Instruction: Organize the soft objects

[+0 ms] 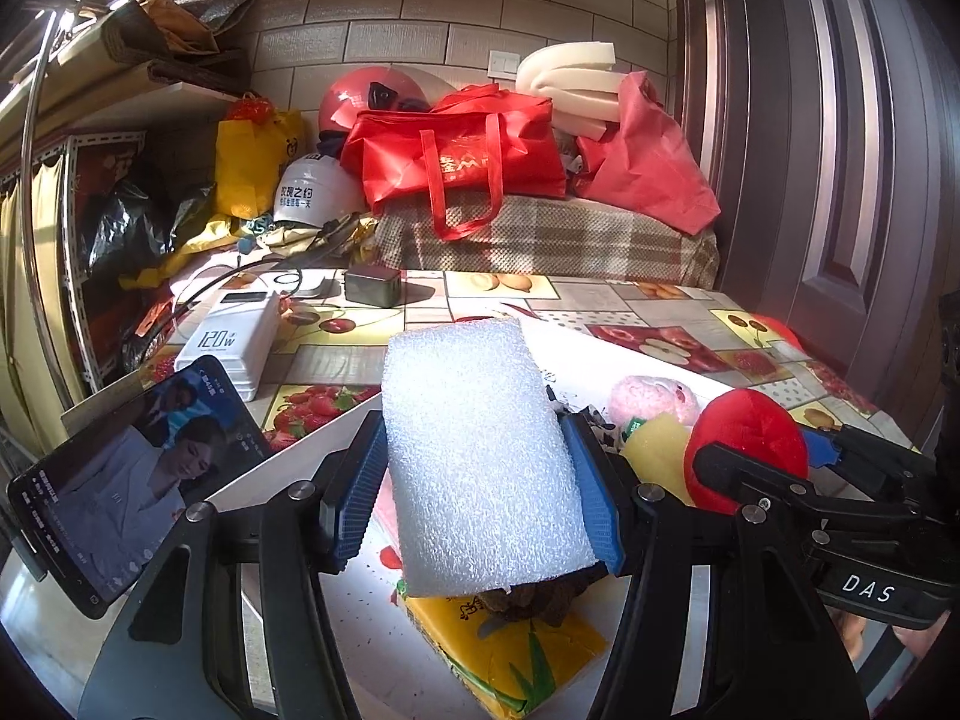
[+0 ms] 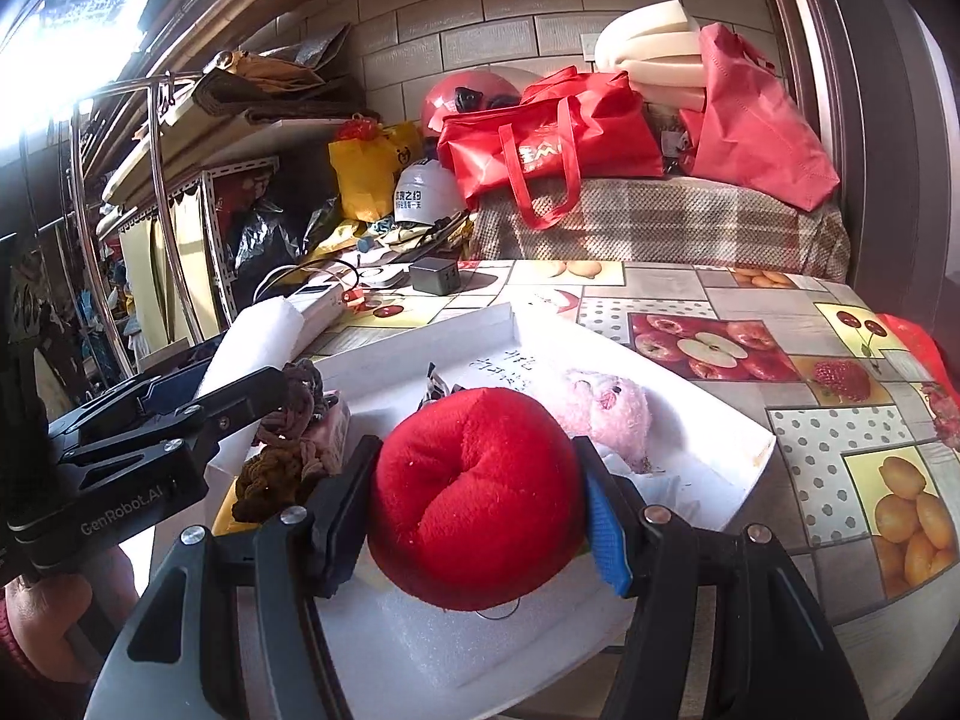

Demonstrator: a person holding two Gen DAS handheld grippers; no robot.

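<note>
A white foam block (image 1: 486, 456) is clamped between the blue pads of the left gripper (image 1: 480, 480), whose jaws are set roughly half apart and pressed against the block's two sides. The block is held above the near left part of a white tray (image 2: 708, 420), over a brown knitted piece (image 2: 282, 456) and a yellow printed packet (image 1: 510, 654) that lie beneath it.

A red plush ball (image 2: 480, 498) is gripped by the right gripper (image 2: 480, 516), its jaws partly open and squeezed against the ball's left and right sides. The ball is held over the near part of the tray, above a flat white foam sheet (image 2: 420, 642).

A pink plush toy (image 2: 606, 414) is seen lying in the tray, just beyond the red ball and to its right. A yellow sponge (image 1: 654, 450) is seen between the two grippers.

The tray rests on a table (image 2: 840, 420) covered with a fruit-patterned cloth. On the far left of the table a white power bank (image 1: 234, 342) and a dark charger (image 1: 372, 287) are placed. A smartphone (image 1: 126, 468) is propped at the near left. Red bags (image 1: 462, 162) are piled at the far side.
</note>
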